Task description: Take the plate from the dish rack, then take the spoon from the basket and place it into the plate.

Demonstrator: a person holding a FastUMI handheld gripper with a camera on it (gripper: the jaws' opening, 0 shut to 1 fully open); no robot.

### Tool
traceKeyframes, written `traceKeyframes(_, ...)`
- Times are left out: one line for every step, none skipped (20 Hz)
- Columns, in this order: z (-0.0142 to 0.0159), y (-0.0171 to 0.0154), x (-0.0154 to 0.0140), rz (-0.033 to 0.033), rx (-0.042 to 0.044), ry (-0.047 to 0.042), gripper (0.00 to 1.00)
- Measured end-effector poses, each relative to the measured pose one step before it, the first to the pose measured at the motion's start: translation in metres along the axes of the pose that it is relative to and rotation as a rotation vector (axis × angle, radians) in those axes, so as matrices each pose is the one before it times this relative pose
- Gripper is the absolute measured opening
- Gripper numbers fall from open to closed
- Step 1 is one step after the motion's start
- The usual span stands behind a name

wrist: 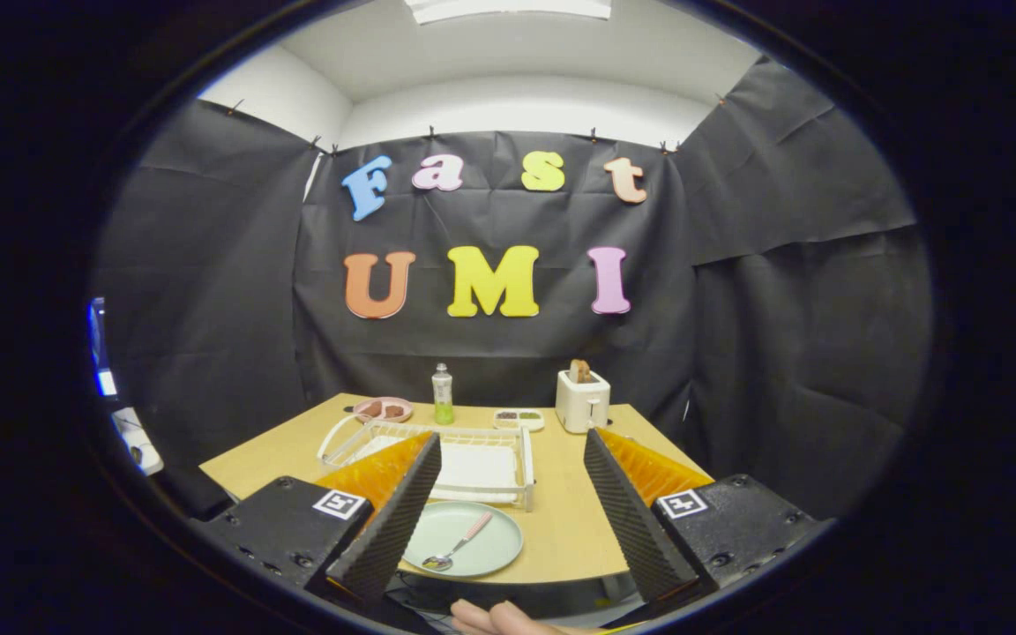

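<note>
Pale wooden table [570,520], set in a booth walled with black cloth. Items recorded as follows.

Plate [495,542]: round, pale green, lay flat on the near part of the table, just in front of the dish rack and between the fingers, closer to the left one, which covered its left edge.

Spoon [458,543]: metal bowl, pink handle, lay inside the plate on a slant, bowl toward the near rim, handle pointing away toward the rack.

Dish rack [481,434]: white wire, with a white tray inside, stood mid-table beyond the plate; its left part sat behind the left finger.

Basket: could not be told apart from the rack.

Pink divided dish [383,409], bottle [443,394] with green liquid, small white tray [519,419] and white toaster [582,401] with a slice of toast stood in a row along the far edge.

Gripper [508,547]: fingers stood wide apart, holding nothing, raised above the near table edge.

Part of a person's hand [495,619] showed below the gripper.
</note>
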State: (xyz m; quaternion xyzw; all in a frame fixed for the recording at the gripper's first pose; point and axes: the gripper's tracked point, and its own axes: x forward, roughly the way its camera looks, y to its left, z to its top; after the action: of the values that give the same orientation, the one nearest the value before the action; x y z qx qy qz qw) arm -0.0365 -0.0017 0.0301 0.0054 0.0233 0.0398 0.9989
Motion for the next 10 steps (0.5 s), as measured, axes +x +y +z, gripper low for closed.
traceKeyframes(-0.00009,-0.00164,-0.00188,-0.00082,0.00419,-0.00988,1.00)
traceKeyframes(-0.00089,-0.00280,-0.00107,-0.00485,0.00033,-0.00170,1.00)
traceKeyframes(-0.00292,-0.00137,-0.00036,-0.00361,-0.00121,0.00102,1.00)
traceKeyframes(-0.00185,-0.00101,-0.00061,-0.00303,-0.00172,0.00526,1.00)
traceKeyframes(-0.00078,-0.00056,0.00083,-0.00125,0.00033,0.00119,1.00)
traceKeyframes(0.00093,0.00075,0.00031,0.00374,-0.00052,-0.00040,1.00)
traceKeyframes(0.00030,0.00046,0.00088,-0.00171,-0.00369,-0.00061,1.00)
traceKeyframes(0.00091,-0.00065,-0.00031,-0.00733,-0.00598,-0.00233,1.00)
traceKeyframes(0.00082,0.00004,-0.00122,-0.00604,-0.01040,-0.00323,1.00)
traceKeyframes(0.00071,0.00072,-0.00118,-0.00447,-0.01022,-0.00815,1.00)
